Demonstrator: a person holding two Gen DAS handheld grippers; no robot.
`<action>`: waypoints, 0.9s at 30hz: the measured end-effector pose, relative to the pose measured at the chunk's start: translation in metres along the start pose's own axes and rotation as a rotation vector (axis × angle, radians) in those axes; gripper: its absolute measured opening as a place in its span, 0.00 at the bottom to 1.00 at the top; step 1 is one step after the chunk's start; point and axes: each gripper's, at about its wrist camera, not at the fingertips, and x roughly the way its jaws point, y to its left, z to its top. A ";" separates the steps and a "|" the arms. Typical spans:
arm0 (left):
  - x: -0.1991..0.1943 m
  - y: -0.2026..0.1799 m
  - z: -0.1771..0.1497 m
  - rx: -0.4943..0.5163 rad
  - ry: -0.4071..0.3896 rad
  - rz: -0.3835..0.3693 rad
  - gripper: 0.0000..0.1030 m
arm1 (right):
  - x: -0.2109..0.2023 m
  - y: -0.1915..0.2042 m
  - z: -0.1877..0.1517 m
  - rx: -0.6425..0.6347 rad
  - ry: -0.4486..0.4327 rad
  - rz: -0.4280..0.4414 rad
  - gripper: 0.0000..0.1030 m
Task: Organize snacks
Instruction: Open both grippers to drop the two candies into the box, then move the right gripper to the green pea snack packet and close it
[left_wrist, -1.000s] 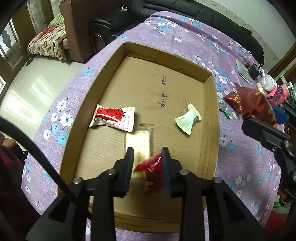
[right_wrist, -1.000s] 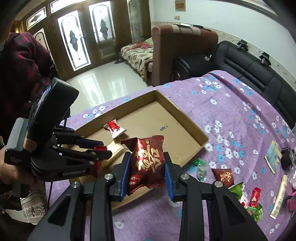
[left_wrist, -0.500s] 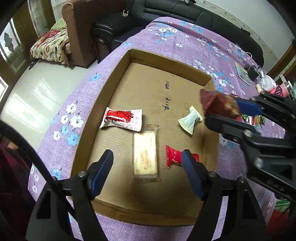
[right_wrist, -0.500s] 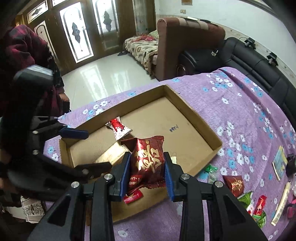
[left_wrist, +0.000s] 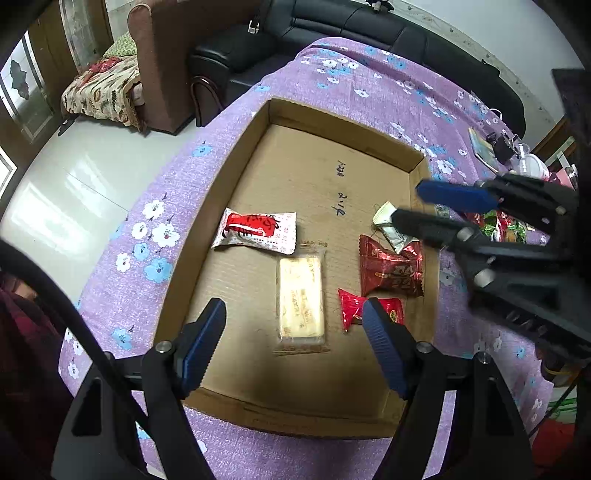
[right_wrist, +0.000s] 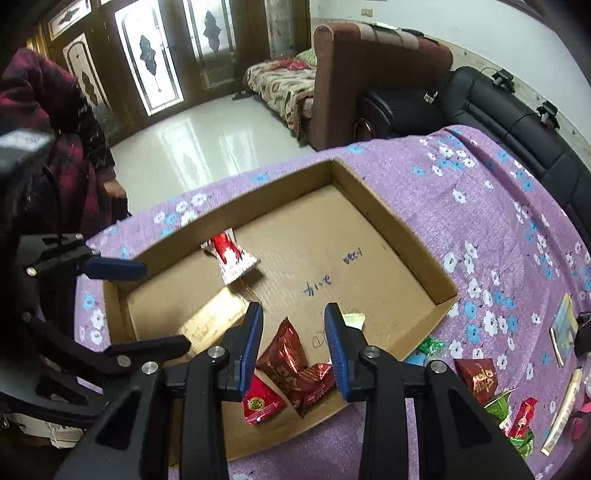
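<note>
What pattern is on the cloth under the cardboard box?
The tablecloth is purple with small white and blue flowers; the right wrist view shows it best.

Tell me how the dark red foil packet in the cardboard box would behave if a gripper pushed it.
The dark red foil packet looks puffed and creased, so probably light, and it would likely crumple. Its shiny film may slide on the cardboard box floor. Lying flat, it should not roll.

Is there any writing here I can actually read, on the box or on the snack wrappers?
Cardboard box floor: two blue pen scribbles, handwritten, not legible.
Dark red packet: gold lettering, too blurred to read.
Dark red packet on the cloth: gold characters, not readable.
White and red wrapper: print too small.
Clear biscuit pack: faint print, unreadable.
Small red packet: round green emblem, text too small.
</note>
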 end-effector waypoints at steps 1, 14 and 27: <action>-0.002 -0.001 0.001 0.001 -0.003 -0.001 0.74 | -0.009 -0.003 0.002 0.010 -0.024 0.001 0.34; -0.024 -0.117 0.004 0.240 -0.031 -0.113 0.80 | -0.126 -0.137 -0.102 0.331 -0.145 -0.234 0.57; 0.013 -0.207 -0.019 0.372 0.071 -0.132 0.81 | -0.101 -0.207 -0.194 0.461 -0.006 -0.332 0.58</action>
